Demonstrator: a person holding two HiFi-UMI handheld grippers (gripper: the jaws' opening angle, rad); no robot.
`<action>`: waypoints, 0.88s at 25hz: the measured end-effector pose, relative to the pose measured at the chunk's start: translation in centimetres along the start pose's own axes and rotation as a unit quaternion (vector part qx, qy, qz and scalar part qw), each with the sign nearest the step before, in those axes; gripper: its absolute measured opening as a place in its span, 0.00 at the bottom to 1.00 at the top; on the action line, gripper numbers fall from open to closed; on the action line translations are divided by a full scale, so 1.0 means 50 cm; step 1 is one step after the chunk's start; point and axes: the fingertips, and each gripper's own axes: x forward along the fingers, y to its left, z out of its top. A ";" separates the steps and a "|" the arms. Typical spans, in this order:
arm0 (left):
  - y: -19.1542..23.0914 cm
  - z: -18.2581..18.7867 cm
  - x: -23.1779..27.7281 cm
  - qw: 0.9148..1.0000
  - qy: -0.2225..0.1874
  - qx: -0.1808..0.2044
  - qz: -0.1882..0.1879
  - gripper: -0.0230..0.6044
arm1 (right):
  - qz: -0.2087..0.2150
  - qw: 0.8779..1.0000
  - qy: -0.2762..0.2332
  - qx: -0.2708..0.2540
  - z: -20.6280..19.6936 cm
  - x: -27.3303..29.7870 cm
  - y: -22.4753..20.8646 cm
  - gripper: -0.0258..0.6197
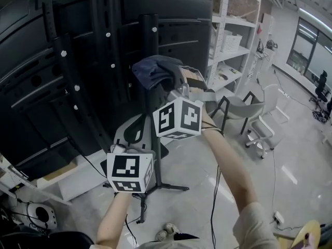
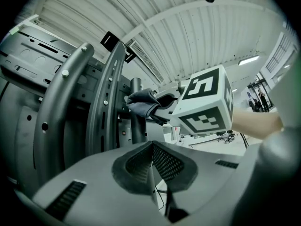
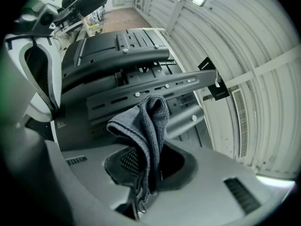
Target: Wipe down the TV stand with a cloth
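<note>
Two hand-held units in moulded matte grey plastic: the left gripper [image 2: 153,149] and the right gripper [image 3: 149,166] share dark, mesh-textured fingers [image 2: 164,163] set in a black recess, with ribbed slots [image 2: 66,199] cut into the shell on either side. White cubes [image 1: 129,173] printed with black square markers top both. The person wears a pale short sleeve [image 1: 254,224], and a thin black cable [image 1: 214,191] runs beside the right forearm.
</note>
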 end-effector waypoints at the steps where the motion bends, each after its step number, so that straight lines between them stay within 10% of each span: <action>1: 0.000 -0.003 0.000 1.000 0.002 0.000 0.000 0.06 | 0.003 1.000 0.001 0.001 -0.003 -0.002 0.009 0.13; 22: 0.011 -0.105 -0.013 0.999 0.049 -0.021 0.009 0.06 | 0.070 0.997 0.018 0.001 -0.069 -0.033 0.195 0.13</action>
